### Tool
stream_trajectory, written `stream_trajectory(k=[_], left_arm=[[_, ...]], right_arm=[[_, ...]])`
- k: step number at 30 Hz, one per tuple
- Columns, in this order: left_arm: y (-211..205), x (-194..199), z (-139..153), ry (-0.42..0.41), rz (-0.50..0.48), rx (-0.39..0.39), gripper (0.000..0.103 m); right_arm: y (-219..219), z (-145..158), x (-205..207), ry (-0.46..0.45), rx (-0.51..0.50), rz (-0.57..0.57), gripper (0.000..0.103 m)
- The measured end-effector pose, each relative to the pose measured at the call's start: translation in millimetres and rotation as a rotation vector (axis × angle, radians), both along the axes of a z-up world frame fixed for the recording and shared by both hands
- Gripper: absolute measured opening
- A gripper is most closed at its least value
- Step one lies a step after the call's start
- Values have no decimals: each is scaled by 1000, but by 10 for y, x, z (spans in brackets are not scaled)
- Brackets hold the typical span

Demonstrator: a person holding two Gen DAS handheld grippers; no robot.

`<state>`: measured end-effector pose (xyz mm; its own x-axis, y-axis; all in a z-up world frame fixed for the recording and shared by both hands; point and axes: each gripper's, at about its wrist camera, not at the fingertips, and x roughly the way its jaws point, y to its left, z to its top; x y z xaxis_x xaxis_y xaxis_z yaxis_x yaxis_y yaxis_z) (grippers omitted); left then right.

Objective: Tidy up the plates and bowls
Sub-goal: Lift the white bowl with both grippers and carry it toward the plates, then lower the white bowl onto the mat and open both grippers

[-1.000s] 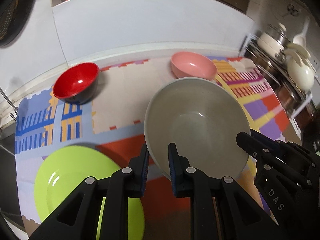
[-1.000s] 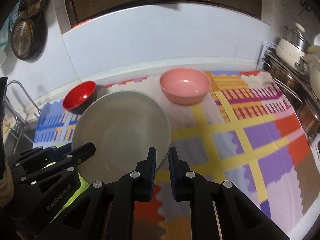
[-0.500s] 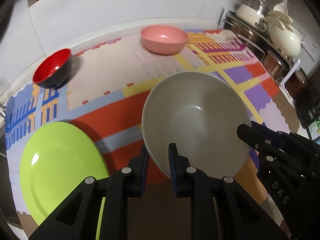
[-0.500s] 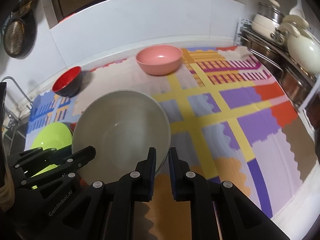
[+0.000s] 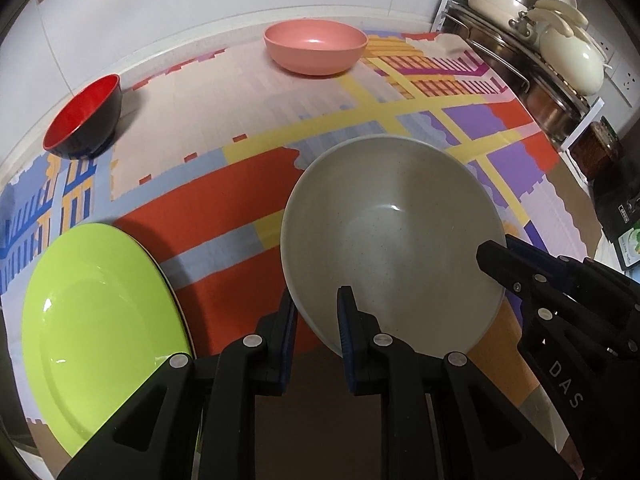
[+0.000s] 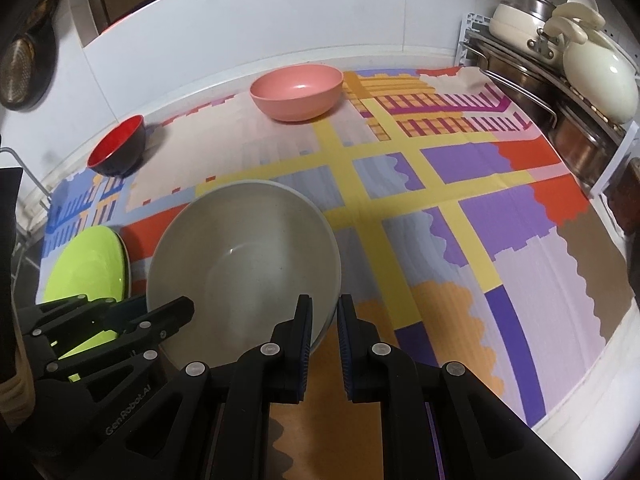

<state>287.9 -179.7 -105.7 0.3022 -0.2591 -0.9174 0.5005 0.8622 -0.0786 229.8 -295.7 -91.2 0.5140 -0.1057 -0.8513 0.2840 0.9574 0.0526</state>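
left wrist view: the left gripper [image 5: 316,312] and the right gripper [image 6: 322,312] each pinch an opposite near rim of the grey bowl [image 5: 392,236], sharing its weight over the patterned mat [image 6: 460,216], with the green plate [image 5: 92,308] just left of the bowl.

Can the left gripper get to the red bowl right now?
Probably not yet: the left gripper is shut on the grey bowl's rim, as is the right gripper. The cloth toward the red bowl looks clear.
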Motion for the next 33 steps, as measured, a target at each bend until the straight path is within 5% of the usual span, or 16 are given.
stream_trajectory(k=[13,23,33], left_arm=[[0,44,-3,16,-11,-23,22],[68,77,60,7,14,-30,36],[149,197,411,-107,34,-45,49]], right_arm=[[-68,-71,29,9,49,-7,17],[-74,-61,34,13,29,-10,31],[-127,140,58,-39,10,-10,38]])
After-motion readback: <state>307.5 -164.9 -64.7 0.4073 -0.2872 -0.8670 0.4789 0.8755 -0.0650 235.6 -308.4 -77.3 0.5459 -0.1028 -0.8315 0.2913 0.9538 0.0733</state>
